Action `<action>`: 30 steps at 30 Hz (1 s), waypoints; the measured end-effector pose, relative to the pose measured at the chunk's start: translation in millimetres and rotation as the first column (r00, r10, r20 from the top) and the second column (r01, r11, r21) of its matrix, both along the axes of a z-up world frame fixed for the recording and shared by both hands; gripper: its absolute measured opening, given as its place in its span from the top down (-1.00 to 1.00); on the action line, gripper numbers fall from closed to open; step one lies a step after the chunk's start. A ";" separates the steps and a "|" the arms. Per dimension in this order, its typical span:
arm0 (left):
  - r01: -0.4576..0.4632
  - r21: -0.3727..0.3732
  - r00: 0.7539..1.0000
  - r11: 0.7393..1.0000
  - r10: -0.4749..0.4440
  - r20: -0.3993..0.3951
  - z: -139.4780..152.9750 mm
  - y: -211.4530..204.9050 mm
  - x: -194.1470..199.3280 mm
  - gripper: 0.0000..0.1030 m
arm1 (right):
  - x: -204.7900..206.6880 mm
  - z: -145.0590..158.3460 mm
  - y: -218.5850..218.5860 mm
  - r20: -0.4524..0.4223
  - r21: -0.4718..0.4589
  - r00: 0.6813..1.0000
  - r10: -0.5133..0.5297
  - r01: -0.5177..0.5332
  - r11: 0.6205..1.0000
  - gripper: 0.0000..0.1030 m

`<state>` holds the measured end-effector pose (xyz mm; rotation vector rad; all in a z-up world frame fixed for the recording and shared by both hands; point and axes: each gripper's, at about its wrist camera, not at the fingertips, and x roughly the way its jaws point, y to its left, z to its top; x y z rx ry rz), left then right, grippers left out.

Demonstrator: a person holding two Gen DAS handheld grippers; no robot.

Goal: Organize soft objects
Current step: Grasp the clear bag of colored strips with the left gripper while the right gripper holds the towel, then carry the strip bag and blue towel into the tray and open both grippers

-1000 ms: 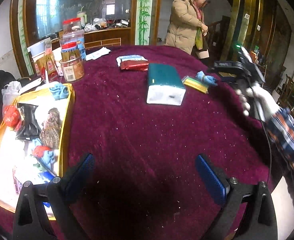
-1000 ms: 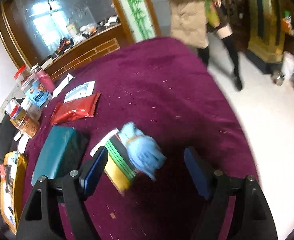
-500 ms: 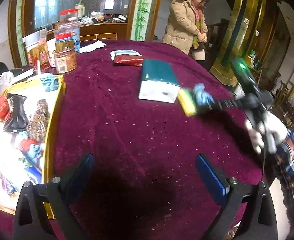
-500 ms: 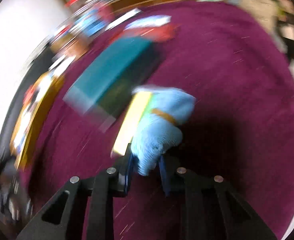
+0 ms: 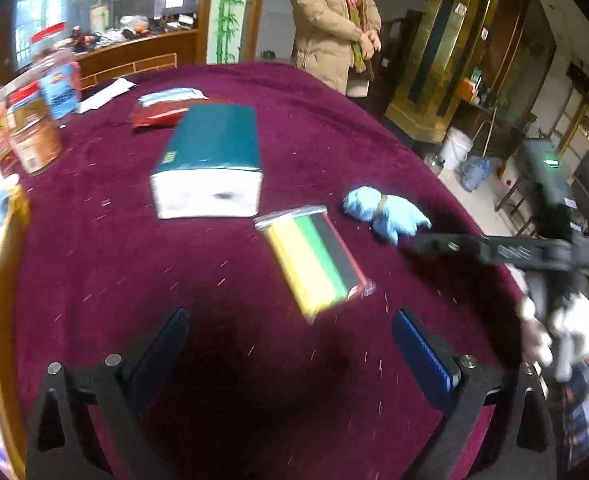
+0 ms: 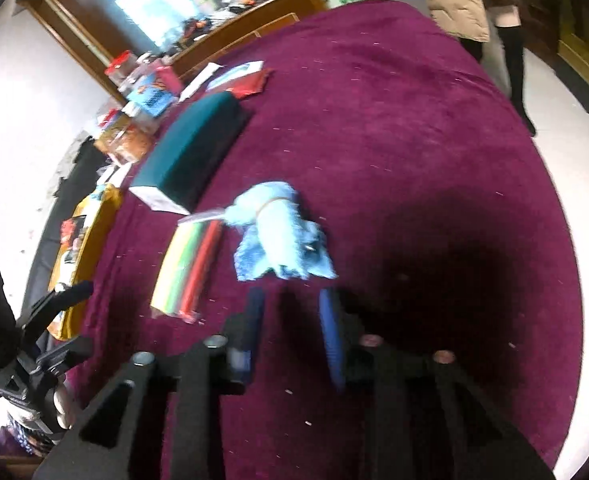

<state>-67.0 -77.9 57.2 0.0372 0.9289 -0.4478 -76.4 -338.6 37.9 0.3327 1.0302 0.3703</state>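
Right gripper [image 6: 290, 320]: jaws just reopened, empty, near blue cloth bundle [image 6: 278, 236] on desk [image 6: 414, 140].
Left gripper [image 5: 290, 344]: spread wide, empty.

Covered in deep maroon cloth [image 5: 230, 288], matt and napped, flecked with pale lint. Soft, fuzzy light-blue fabric bundle [image 6: 282, 236] cinched by a thin band, near the surface's right edge. Glossy clear plastic wrap around the striped pack [image 5: 314, 256] of yellow, green, black and red. Smooth teal box [image 5: 214, 140] with a white paper-like end, slightly sheeny. Shiny red foil packet [image 5: 154, 114] toward the far edge. Clear plastic jars [image 5: 34, 136] with printed labels at the left edge. Matt black plastic gripper arms with ribbed blue pads [image 5: 422, 352] and bright metal bolt heads.
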 end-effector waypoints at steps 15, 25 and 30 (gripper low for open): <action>0.022 0.123 1.000 0.992 -0.022 -0.001 -38.3 -43.5 40.2 0.05 | -6.5 30.6 -15.2 0.111 -0.071 0.994 -0.024 0.032 0.997 -0.19; 0.002 -0.072 1.000 0.997 -0.004 -0.029 -14.4 19.6 7.2 0.12 | 22.0 23.7 11.8 0.095 -0.106 0.995 -0.017 0.027 0.994 -0.21; -0.011 -0.159 1.000 0.987 0.007 -0.024 4.5 48.2 -8.9 0.11 | 29.1 17.9 28.6 0.086 -0.197 0.996 0.001 0.016 0.980 -0.21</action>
